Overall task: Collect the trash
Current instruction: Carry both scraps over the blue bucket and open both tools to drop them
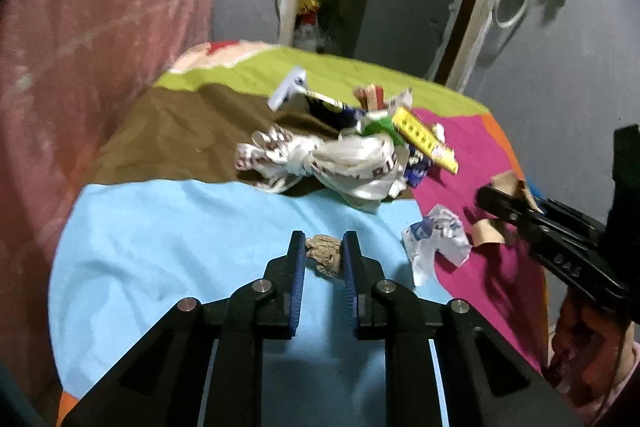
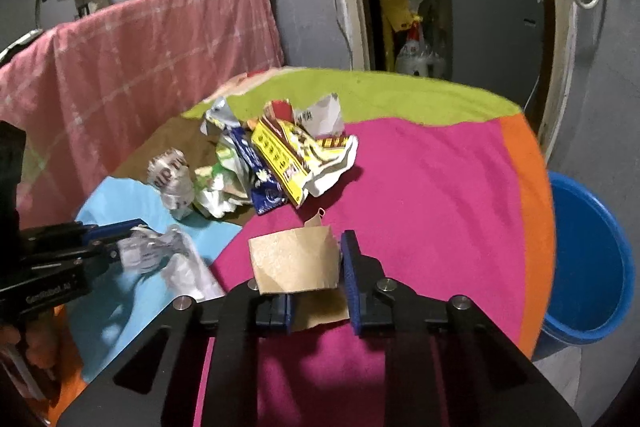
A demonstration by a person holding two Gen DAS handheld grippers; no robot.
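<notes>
My left gripper (image 1: 323, 247) is closed around a small crumpled brown scrap (image 1: 324, 259) above the light blue part of the tablecloth. My right gripper (image 2: 316, 251) grips a brown cardboard piece (image 2: 294, 261) over the magenta part; it also shows in the left wrist view (image 1: 508, 185). A crumpled white and blue wrapper (image 1: 434, 241) lies between the two grippers. A pile of wrappers (image 2: 276, 159) sits further back: a white plastic bag (image 1: 352, 163), a yellow packet (image 2: 280, 157), a blue packet (image 2: 256, 183).
A blue bucket (image 2: 592, 259) stands on the floor to the right of the round table (image 2: 440, 187). A pink cloth-covered counter (image 2: 140, 39) is at the left. A doorway with a grey cabinet (image 2: 488, 15) lies behind the table.
</notes>
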